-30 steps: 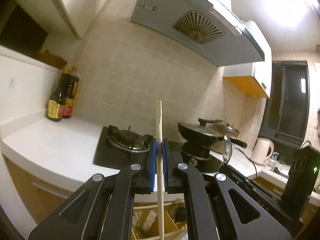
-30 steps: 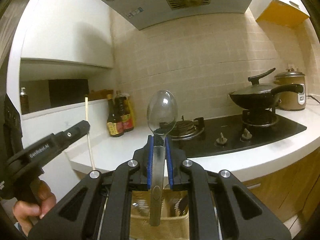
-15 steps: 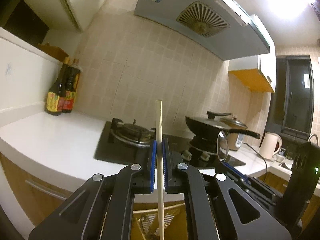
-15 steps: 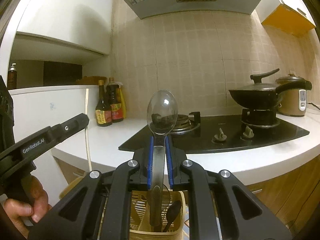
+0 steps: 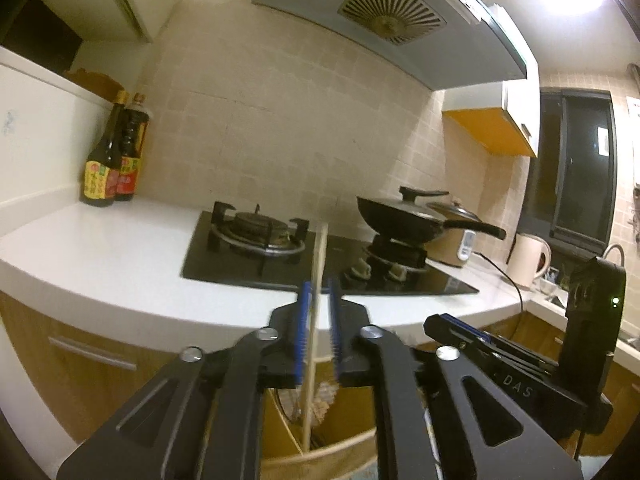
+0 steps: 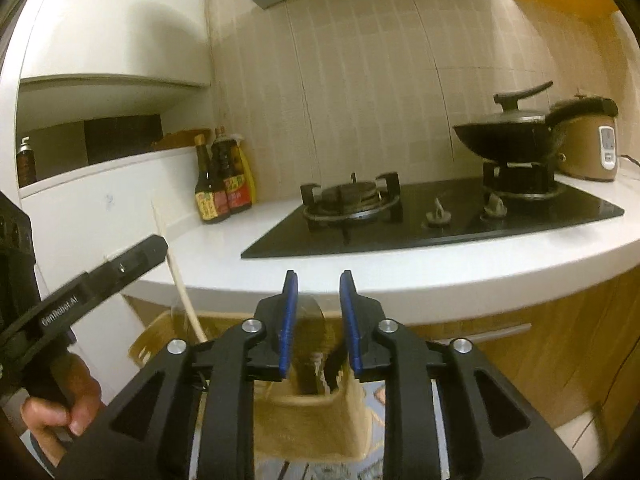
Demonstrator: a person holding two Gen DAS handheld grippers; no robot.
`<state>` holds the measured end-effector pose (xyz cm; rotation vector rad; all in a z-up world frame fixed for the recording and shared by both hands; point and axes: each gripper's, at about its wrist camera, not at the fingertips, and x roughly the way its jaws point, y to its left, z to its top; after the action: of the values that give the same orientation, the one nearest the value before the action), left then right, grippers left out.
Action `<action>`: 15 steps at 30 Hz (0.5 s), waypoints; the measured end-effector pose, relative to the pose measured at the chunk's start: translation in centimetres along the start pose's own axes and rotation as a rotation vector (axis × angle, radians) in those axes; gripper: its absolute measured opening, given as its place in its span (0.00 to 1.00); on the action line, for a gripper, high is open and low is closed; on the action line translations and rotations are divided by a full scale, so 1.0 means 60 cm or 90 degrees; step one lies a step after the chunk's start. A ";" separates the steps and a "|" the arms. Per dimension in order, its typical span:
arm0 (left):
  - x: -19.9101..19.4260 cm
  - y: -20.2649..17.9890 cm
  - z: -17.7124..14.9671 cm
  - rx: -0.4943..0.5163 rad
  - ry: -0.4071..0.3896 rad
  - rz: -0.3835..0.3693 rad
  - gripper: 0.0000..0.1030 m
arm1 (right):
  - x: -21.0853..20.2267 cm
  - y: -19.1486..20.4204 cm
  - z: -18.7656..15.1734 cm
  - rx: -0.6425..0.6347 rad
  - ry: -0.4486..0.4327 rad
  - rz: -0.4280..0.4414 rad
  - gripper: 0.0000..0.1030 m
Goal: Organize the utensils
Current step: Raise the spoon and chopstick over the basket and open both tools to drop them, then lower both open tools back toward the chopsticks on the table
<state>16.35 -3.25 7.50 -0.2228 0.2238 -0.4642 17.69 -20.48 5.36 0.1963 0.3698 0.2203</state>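
Observation:
My left gripper [image 5: 319, 336] is open, with a wooden chopstick [image 5: 316, 300] standing loose between its blue pads [image 5: 303, 336], its lower end in the tan utensil basket [image 5: 352, 412] below. My right gripper [image 6: 318, 324] is open; the metal spoon [image 6: 312, 328] sits blurred between its pads, its handle down in the basket [image 6: 320, 428]. The left gripper [image 6: 100, 276] and chopstick [image 6: 176, 276] show at the left of the right wrist view. The right gripper's body [image 5: 520, 376] shows at the right of the left wrist view.
A white counter [image 6: 400, 276] carries a black gas hob [image 6: 420, 220], a lidded wok [image 6: 516, 136], a rice cooker [image 6: 592, 148] and sauce bottles [image 6: 220, 188]. A kettle [image 5: 528, 260] stands far right. Wooden cabinet fronts [image 6: 540, 352] lie below the counter.
Both grippers have lowered toward the basket and opened. The spoon has dropped from the right gripper's hold into the basket, and the chopstick has slid down between the left pads.

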 end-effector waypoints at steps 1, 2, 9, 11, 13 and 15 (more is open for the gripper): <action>-0.008 0.000 -0.001 0.001 0.006 -0.003 0.28 | -0.009 -0.001 -0.005 0.001 0.009 0.003 0.26; -0.016 -0.001 -0.002 0.001 0.006 -0.002 0.34 | -0.015 -0.001 -0.007 0.003 0.015 0.005 0.36; -0.072 -0.006 -0.005 -0.010 0.035 -0.013 0.37 | -0.081 0.012 -0.022 -0.014 0.045 0.000 0.54; -0.091 -0.009 -0.004 -0.013 0.040 -0.017 0.37 | -0.099 0.018 -0.021 -0.020 0.049 -0.004 0.54; -0.107 -0.015 0.000 -0.009 0.041 -0.014 0.37 | -0.119 0.026 -0.017 -0.026 0.053 -0.005 0.54; -0.124 -0.023 0.005 -0.002 0.041 -0.011 0.37 | -0.138 0.034 -0.013 -0.028 0.059 -0.005 0.54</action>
<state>9.38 -0.95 9.34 -0.2138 0.2858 -0.4882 9.52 -20.45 7.91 0.1418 0.4581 0.2297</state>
